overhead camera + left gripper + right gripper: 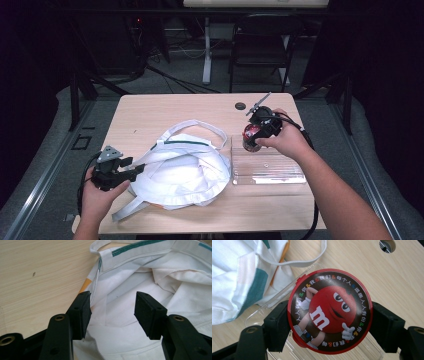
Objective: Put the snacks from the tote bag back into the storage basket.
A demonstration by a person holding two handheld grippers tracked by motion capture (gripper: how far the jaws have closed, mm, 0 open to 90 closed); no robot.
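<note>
A white cloth bag [187,162] with a green stripe and long handles lies crumpled in the middle of the table. My left gripper [134,167] is at the bag's left edge, open, its jaws standing on either side of the bag's rim cloth [112,312]. My right gripper [253,136] is shut on a round red M&M's tin [329,311], its lid facing the camera. It holds the tin [251,136] at the far left corner of a clear plastic tray [270,167].
The clear tray lies flat at the right of the wooden table [150,112]. A round cable hole [240,106] sits near the table's far edge. A dark chair [262,45] and a white desk leg [206,50] stand beyond the table.
</note>
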